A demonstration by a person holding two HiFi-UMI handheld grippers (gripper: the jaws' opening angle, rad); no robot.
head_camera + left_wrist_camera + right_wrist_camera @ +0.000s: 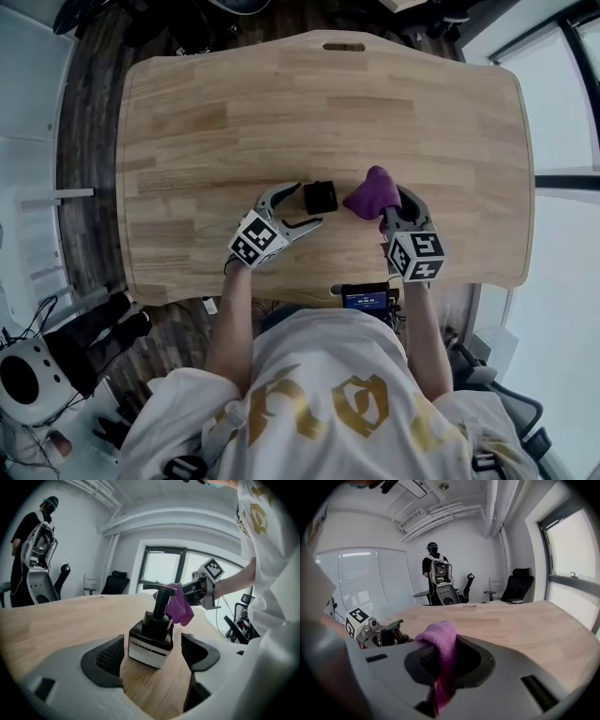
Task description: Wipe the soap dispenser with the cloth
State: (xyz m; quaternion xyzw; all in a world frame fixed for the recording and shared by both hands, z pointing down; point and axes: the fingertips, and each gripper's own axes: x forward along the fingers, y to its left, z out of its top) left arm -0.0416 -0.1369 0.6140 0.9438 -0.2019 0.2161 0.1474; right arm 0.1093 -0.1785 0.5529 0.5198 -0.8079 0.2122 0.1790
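Soap dispenser (pixel 321 196) between open jaws, cloth (pixel 372 192) gripped
My left hand-held gripper (pixel 307 204) gapes round it, pads untouched, on the desk (pixel 281 112) — at its 3 o'clock, my right hand-held gripper (pixel 443 660) pinches the purple cloth.

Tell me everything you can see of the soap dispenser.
The soap dispenser is a squat, dark, square-shouldered bottle with a black pump head and a white label on its front, plastic by the look. It stands upright on the wooden table, between the open jaws of the left gripper, whose pads stand clear of it. The purple cloth hangs close behind its pump; whether they touch cannot be told.
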